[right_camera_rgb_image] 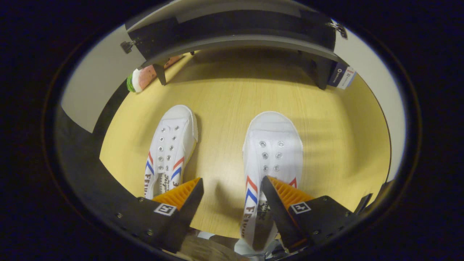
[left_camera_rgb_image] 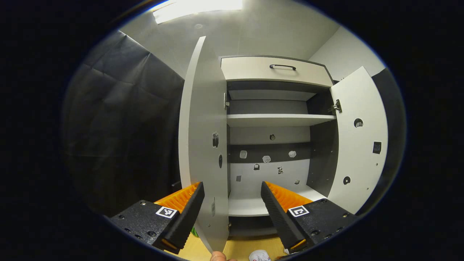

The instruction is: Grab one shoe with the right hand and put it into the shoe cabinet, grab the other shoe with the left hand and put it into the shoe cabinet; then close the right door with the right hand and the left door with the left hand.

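Two white shoes lie on the floor before the open shoe cabinet, toes toward it.

The left shoe and right shoe lie lengthwise, roughly parallel and apart; dark side lettering is too blurred to read. The right gripper is spread wide, one finger over the right shoe, not pinching it. The left gripper, also spread, straddles the cabinet's left door without touching; the right door stands open.

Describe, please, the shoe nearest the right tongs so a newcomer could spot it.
On the wooden floor before the cabinet lie two white shoes. It is the right-hand shoe, toe toward the cabinet, partly under one finger of the right tongs, unlike the left shoe.
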Demonstrator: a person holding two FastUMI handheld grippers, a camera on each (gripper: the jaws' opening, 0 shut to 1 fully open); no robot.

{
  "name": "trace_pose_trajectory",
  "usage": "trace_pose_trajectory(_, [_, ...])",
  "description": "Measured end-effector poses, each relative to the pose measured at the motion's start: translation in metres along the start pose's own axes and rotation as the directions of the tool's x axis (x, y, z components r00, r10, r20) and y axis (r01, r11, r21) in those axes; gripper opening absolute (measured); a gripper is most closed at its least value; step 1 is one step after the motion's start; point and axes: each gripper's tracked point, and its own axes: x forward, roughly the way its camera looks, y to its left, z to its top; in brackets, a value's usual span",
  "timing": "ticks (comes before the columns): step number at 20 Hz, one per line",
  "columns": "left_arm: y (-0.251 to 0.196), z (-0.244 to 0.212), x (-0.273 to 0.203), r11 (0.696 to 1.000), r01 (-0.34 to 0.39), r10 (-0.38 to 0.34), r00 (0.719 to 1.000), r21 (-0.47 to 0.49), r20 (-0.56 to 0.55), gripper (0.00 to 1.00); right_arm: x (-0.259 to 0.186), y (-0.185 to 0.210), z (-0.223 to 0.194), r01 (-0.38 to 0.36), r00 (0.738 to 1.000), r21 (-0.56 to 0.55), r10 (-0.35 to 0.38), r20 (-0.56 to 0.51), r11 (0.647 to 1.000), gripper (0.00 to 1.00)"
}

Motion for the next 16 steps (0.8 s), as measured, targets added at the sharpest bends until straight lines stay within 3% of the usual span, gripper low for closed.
trace_pose_trajectory(1, [0.0, 0.0, 0.0, 1.0, 0.001, -0.001, 1.0, -0.001, 0.0, 0.95, 0.0, -0.002, 0.001, 0.011, 1.0, 0.001, -0.011, -0.016, 1.0, 0.87])
trace_pose_trajectory(3, [0.0, 0.0, 0.0, 1.0, 0.0, 0.0, 1.0, -0.003, 0.001, 0.95, -0.004, -0.006, 0.002, 0.016, 0.999, 0.008, -0.016, -0.038, 1.0, 0.71])
trace_pose_trajectory(4, [0.0, 0.0, 0.0, 1.0, -0.001, 0.001, 1.0, -0.002, 0.001, 0.95, 0.002, -0.016, 0.002, 0.054, 0.998, 0.007, -0.054, -0.039, 0.998, 0.65])
trace_pose_trajectory(5, [0.0, 0.0, 0.0, 1.0, -0.001, 0.001, 1.0, -0.001, 0.002, 0.95, -0.001, -0.02, 0.002, 0.06, 0.998, 0.027, -0.06, -0.032, 0.998, 0.51])
trace_pose_trajectory(6, [0.0, 0.0, 0.0, 1.0, -0.001, 0.001, 1.0, 0.0, 0.003, 0.96, 0.0, -0.019, 0.002, 0.057, 0.998, 0.045, -0.056, -0.03, 0.997, 0.24])
trace_pose_trajectory(9, [-0.001, 0.0, 0.002, 1.0, 0.001, -0.001, 1.0, -0.004, 0.005, 0.96, 0.01, -0.02, -0.006, 0.034, 0.999, 0.09, -0.031, -0.041, 0.995, 0.27])
trace_pose_trajectory(10, [-0.001, 0.0, 0.003, 1.0, 0.002, -0.002, 1.0, -0.005, 0.006, 0.96, -0.003, -0.018, 0.004, 0.035, 0.999, 0.113, -0.03, -0.043, 0.993, 0.11])
trace_pose_trajectory(13, [-0.003, -0.001, 0.005, 1.0, 0.007, -0.007, 1.0, -0.012, 0.003, 0.95, -0.02, -0.021, 0.013, 0.043, 0.999, 0.133, -0.042, -0.01, 0.99, 0.11])
trace_pose_trajectory(14, [-0.003, -0.001, 0.005, 1.0, 0.007, -0.007, 1.0, -0.013, 0.003, 0.96, -0.008, -0.021, 0.008, 0.042, 0.999, 0.137, -0.042, 0.001, 0.99, 0.01])
trace_pose_trajectory(16, [-0.004, 0.0, 0.007, 1.0, 0.012, -0.012, 1.0, -0.014, 0.006, 0.96, -0.014, -0.023, 0.01, 0.062, 0.997, 0.14, -0.068, 0.031, 0.988, 0.01])
